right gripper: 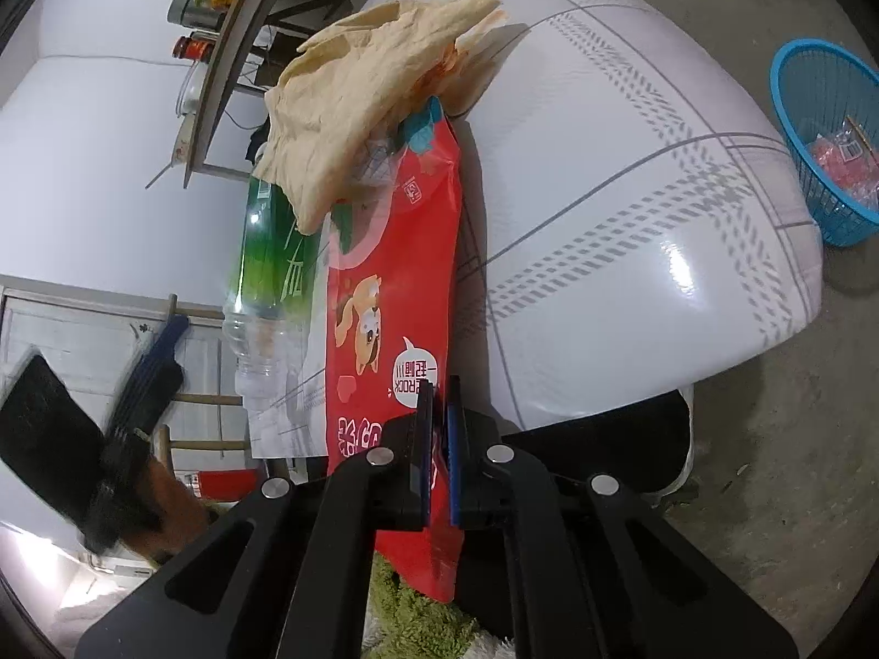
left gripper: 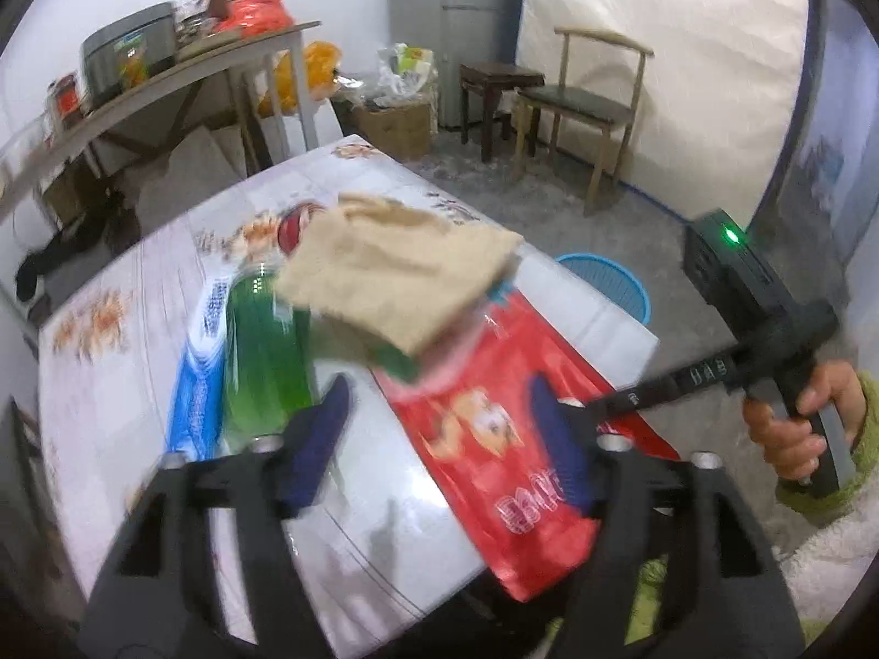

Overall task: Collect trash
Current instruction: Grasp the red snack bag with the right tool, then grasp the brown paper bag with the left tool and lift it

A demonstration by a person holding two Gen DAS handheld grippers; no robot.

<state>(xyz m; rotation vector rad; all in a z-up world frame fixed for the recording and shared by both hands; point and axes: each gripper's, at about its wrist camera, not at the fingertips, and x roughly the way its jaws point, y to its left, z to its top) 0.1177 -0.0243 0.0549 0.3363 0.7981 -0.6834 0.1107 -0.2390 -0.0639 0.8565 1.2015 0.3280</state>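
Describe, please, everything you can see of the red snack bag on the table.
The red snack bag is a glossy foil-like pouch printed with a cartoon dog, a speech bubble and white lettering. It lies flat, one end overhanging the table edge, where the right hand-held gripper pinches it. A crumpled beige paper covers its far end; a green bottle lies alongside.

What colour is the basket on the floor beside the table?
Blue: the basket shows best in the right wrist view.

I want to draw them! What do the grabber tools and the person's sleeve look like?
Both grippers, left and right, are black plastic with silver bolts and dark blue pads on the jaws. The right one's body shows a green light and a grey trigger. The sleeve is fuzzy yellow-green.
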